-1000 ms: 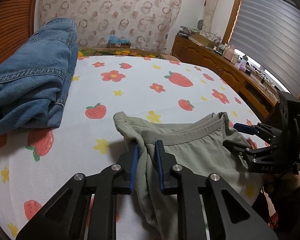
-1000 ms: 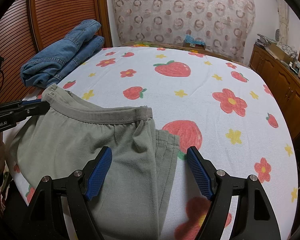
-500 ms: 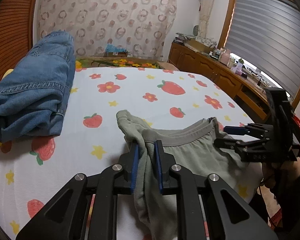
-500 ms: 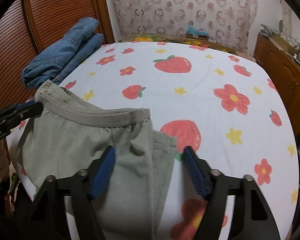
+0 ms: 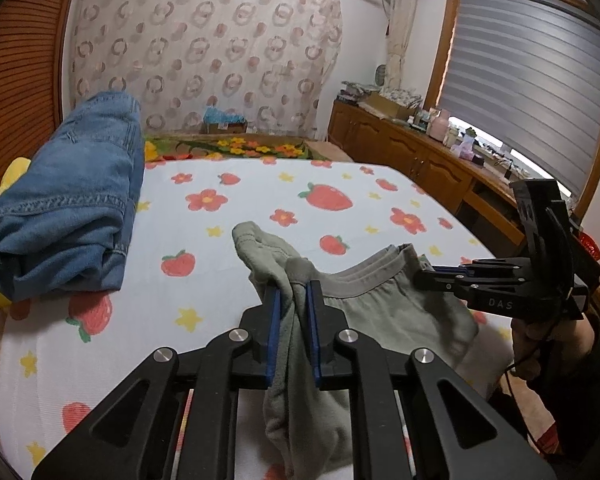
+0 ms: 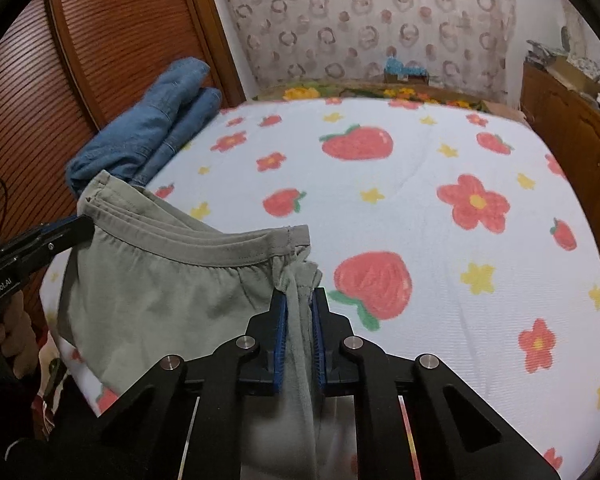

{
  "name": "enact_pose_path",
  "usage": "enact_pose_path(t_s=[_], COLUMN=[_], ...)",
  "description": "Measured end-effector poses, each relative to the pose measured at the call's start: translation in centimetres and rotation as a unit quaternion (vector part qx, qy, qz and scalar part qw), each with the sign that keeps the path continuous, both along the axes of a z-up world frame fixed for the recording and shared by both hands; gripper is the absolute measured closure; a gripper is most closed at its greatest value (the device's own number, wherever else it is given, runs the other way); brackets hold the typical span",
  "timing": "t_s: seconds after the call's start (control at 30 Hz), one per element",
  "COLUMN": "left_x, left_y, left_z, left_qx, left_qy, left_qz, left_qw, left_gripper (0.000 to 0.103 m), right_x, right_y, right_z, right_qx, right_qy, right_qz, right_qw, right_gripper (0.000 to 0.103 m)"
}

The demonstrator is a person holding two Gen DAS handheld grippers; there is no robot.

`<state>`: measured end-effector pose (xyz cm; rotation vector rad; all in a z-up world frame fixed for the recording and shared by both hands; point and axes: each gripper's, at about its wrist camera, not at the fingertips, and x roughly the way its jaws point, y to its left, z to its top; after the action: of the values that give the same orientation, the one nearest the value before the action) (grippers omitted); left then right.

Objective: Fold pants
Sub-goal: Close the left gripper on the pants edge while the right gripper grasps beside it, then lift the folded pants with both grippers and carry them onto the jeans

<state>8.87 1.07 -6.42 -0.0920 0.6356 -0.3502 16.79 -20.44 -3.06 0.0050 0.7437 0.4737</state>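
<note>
My left gripper (image 5: 293, 304) is clamped on a bunched end of the grey-green pants (image 5: 384, 304) at their waistband, near the bed's (image 5: 260, 208) near edge. My right gripper (image 5: 440, 276) pinches the waistband's other end toward the near right corner. Folded jeans (image 5: 72, 208) lie along the bed's left edge.

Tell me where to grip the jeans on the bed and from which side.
Grip the jeans at the thick rolled end nearest the camera, coming in low from the bed's open middle. They lie folded along the wardrobe-side edge, so that side looks blocked, and the rolled end offers a bunched lip for the jaws. Both grippers are shut on the pants now.
</note>
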Motion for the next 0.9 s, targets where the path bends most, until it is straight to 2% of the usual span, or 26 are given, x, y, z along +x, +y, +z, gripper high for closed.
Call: enact_pose_path(t_s=[0.47, 0.9], left_x=[-1.4, 0.5], left_y=[0.6, 3.5], left_z=[4.1, 6.8], left_qx=[-0.003, 0.016], left_qy=[-0.057, -0.087], left_qz=[0.009, 0.035], left_qw=[0.9983, 0.9954], left_gripper=[0.09, 0.09], right_x=[-3.3, -0.8], right_y=[0.0, 3.2], right_z=[4.8, 8.7], right_qx=[0.009, -0.027], right_qy=[-0.082, -0.126], right_qz=[0.017, 0.057], right_qw=[0.996, 0.99], right_gripper=[0.092, 0.092])
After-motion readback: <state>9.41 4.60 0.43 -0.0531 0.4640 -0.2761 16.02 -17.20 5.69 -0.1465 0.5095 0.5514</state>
